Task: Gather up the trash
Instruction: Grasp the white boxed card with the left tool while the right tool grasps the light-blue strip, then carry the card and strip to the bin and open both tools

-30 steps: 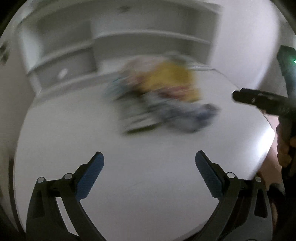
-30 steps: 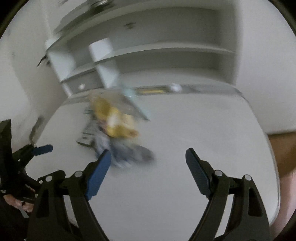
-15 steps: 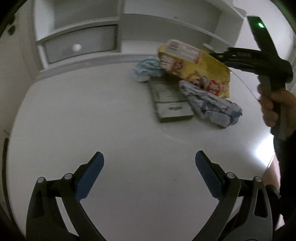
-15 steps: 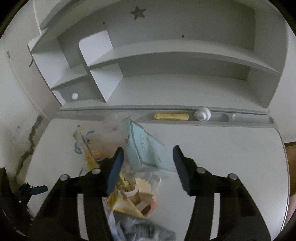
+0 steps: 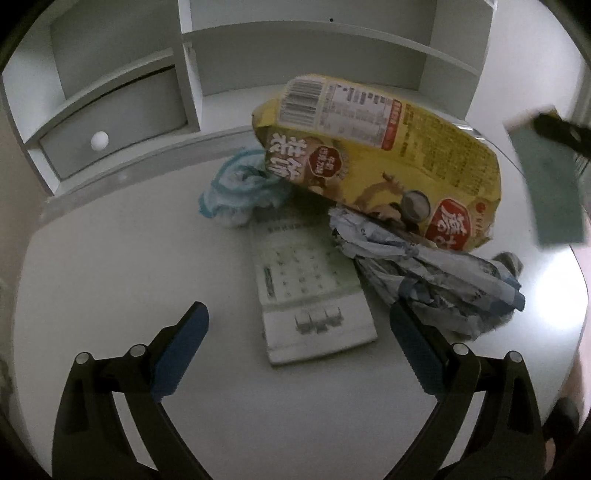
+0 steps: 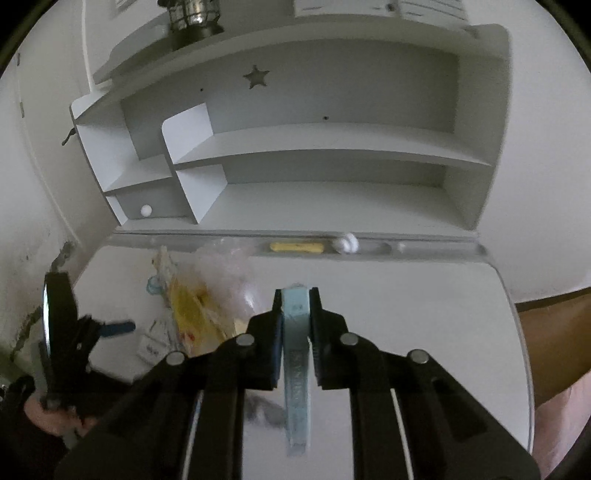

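A trash pile lies on the white desk: a yellow snack bag, a crumpled blue-white wrapper, a flat pale green box and a light blue crumpled piece. My left gripper is open and empty, just in front of the flat box. My right gripper is shut on a thin light blue box, held above the desk to the right of the pile. That box also shows blurred at the right edge of the left wrist view.
A white shelf unit with a drawer stands at the back of the desk. A yellow marker and a small white object lie in the groove along the desk's back edge. A lantern stands on top.
My right gripper closed on the light blue box and lifted it off the pile. My left gripper moved closer to the pile and stayed open.
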`<action>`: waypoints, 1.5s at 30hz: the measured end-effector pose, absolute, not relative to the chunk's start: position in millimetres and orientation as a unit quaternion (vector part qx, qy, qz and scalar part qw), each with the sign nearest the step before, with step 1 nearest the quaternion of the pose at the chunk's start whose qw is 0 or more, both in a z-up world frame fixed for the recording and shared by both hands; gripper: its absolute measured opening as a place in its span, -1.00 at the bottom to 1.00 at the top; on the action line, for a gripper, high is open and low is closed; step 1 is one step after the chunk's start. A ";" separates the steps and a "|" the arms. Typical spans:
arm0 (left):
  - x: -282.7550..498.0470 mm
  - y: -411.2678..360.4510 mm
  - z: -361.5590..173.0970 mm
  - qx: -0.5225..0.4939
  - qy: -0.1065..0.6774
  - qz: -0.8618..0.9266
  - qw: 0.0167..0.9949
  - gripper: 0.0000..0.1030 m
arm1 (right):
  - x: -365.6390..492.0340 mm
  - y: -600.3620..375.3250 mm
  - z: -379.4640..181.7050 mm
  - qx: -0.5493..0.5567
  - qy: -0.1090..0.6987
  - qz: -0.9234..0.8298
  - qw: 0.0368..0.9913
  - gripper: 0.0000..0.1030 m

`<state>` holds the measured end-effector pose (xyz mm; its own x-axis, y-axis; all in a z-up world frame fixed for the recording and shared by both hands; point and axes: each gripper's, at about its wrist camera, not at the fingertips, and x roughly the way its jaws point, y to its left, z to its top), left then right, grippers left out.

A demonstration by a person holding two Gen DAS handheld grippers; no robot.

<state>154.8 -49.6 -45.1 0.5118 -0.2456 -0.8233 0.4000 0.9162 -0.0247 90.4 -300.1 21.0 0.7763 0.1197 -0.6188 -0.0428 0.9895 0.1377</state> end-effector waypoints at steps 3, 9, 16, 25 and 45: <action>147.5 -50.9 -43.9 0.083 0.454 -0.193 0.866 0.43 | 75.8 -310.3 12.8 0.056 0.342 0.030 0.938 -0.76; 122.9 -41.3 -24.9 0.101 0.437 -0.192 0.873 0.08 | 33.9 -333.3 -0.3 0.080 0.345 0.004 0.935 -0.76; 75.8 -15.9 19.8 0.115 0.399 -0.173 0.893 0.08 | -34.3 -379.8 -11.8 0.135 0.334 -0.046 0.932 -0.76; 6.6 -167.4 52.1 0.143 0.344 -0.363 0.854 0.08 | -165.1 -488.3 -48.4 0.236 0.306 -0.192 0.902 -0.76; -194.3 -535.9 -193.5 0.237 0.449 -0.645 0.572 0.08 | -365.2 -652.2 -286.0 0.425 0.395 -0.423 0.696 -0.76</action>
